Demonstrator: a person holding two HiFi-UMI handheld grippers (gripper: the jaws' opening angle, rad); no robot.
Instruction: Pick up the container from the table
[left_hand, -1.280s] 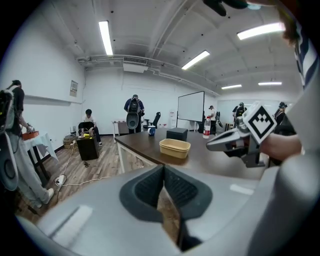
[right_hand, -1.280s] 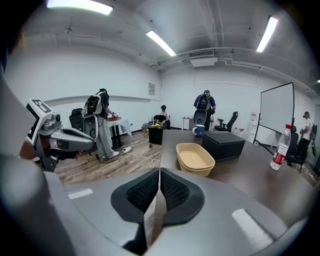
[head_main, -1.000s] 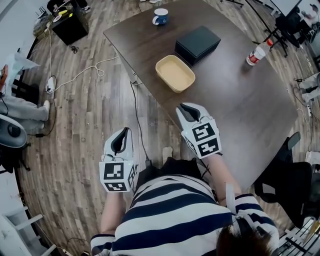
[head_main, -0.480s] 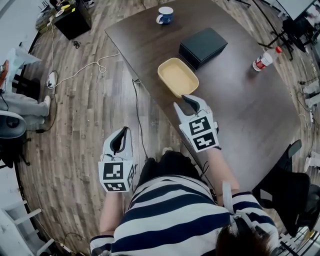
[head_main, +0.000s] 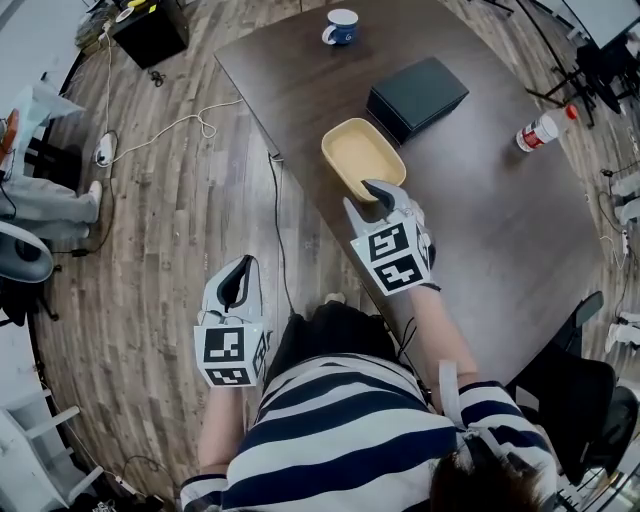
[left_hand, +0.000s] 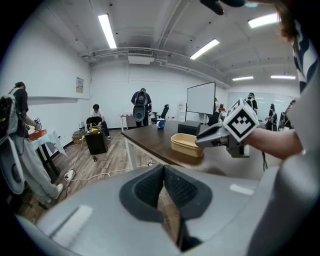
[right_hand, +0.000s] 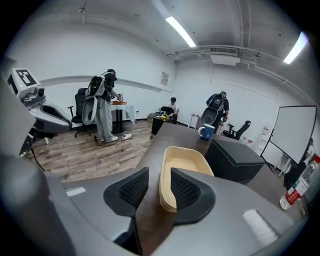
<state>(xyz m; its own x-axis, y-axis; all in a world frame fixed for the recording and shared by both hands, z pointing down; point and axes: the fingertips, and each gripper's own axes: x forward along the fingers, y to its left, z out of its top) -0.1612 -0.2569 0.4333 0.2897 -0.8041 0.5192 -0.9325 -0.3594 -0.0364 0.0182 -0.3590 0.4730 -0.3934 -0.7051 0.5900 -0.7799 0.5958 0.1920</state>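
While the right tool (head_main: 365, 198) is holding its jaws wide, having just been opening, astride the near rim of the tan container (head_main: 362, 155) at 12 o'clock on the tabletop (head_main: 490, 230), the left tool (head_main: 238, 285) is hanging closed at 8 o'clock.

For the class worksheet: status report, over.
Right gripper open, jaws just opening, container rim between, ungripped. Left gripper shut, idle; container on table, nothing blocking.

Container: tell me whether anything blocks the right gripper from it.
Nothing visible does. The right gripper, whose jaws have just been opening, straddles the near rim of the container without pressing it.
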